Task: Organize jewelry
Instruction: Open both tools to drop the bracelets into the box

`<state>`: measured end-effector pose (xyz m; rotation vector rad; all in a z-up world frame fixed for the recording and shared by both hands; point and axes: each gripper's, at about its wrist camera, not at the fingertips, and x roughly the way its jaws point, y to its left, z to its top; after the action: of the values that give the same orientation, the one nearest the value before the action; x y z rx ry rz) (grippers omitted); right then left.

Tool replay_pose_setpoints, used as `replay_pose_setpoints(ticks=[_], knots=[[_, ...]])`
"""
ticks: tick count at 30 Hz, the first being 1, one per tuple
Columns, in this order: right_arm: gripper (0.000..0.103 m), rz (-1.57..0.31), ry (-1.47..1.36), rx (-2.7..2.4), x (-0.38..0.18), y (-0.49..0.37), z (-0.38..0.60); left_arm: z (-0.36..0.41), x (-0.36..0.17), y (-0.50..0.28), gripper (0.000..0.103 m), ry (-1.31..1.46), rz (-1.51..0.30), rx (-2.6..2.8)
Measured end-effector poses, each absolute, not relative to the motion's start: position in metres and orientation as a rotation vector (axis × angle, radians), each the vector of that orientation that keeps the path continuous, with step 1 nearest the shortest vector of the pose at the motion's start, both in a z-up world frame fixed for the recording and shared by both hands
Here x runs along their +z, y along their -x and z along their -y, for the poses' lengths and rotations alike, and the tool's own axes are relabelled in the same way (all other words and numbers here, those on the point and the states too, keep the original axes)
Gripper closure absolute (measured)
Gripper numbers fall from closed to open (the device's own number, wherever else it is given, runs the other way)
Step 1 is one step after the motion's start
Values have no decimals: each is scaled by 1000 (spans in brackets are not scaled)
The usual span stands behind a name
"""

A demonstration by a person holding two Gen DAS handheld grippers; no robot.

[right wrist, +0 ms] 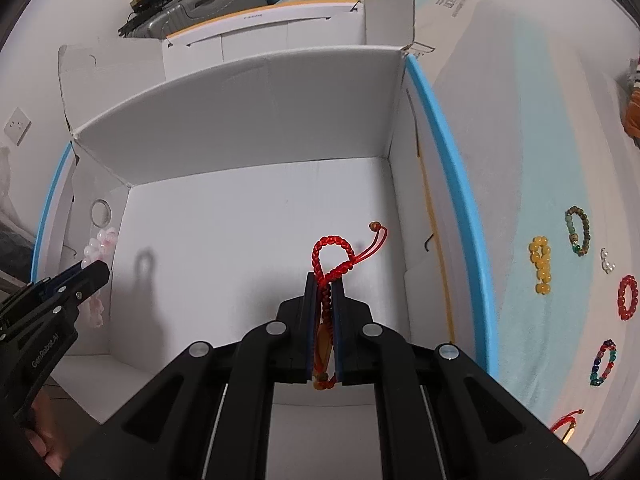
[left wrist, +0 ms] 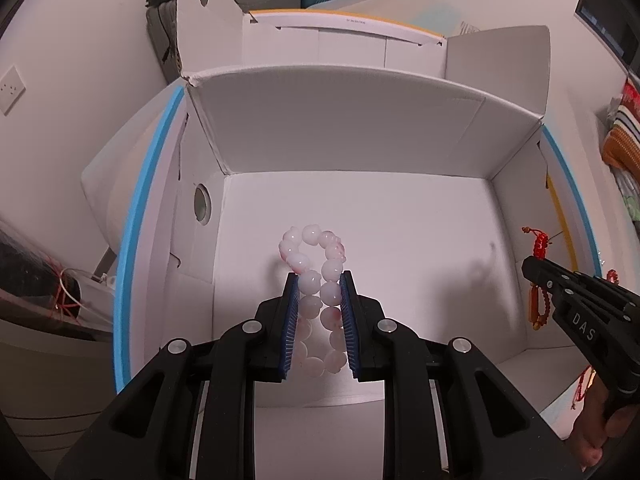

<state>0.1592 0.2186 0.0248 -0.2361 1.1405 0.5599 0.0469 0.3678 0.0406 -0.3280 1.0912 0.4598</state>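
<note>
— Where do the two bracelets sit relative to the box (left wrist: 352, 128)?

— Both hang over its open floor. The left gripper (left wrist: 320, 304) has its jaws clenched on the pink bead bracelet (left wrist: 316, 280), over the left half of the box, not far from the round hole in the left wall. The right gripper (right wrist: 325, 308) has its jaws clamped on the red cord bracelet (right wrist: 332, 256), over the right half, near the right wall.

— Which way do they lie from the jaws?

— Each runs lengthwise along its jaws, with a loop sticking out past the tips toward the back wall. So the box floor is straight below each one — I judge that letting go would drop them inside, well apart from each other.

— Anything left outside?

— Yes — to the right of the box, on the pale blue surface, lie a yellow bead bracelet (right wrist: 541, 270), a green one (right wrist: 578, 230), a red bead one (right wrist: 627, 297) and a multicoloured one (right wrist: 603, 362). The right gripper is the nearer to those.
</note>
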Motion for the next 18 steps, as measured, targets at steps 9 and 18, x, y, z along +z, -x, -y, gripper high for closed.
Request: replay_pose_setpoints(ticks=[9,18], knots=[[56,-1118,240,579,26,-150,-226,-370,43,-38,63,308,-1059,498],[15,-977,194,675,78,-117,-210,-359,84,-2,16,282,-896,539]])
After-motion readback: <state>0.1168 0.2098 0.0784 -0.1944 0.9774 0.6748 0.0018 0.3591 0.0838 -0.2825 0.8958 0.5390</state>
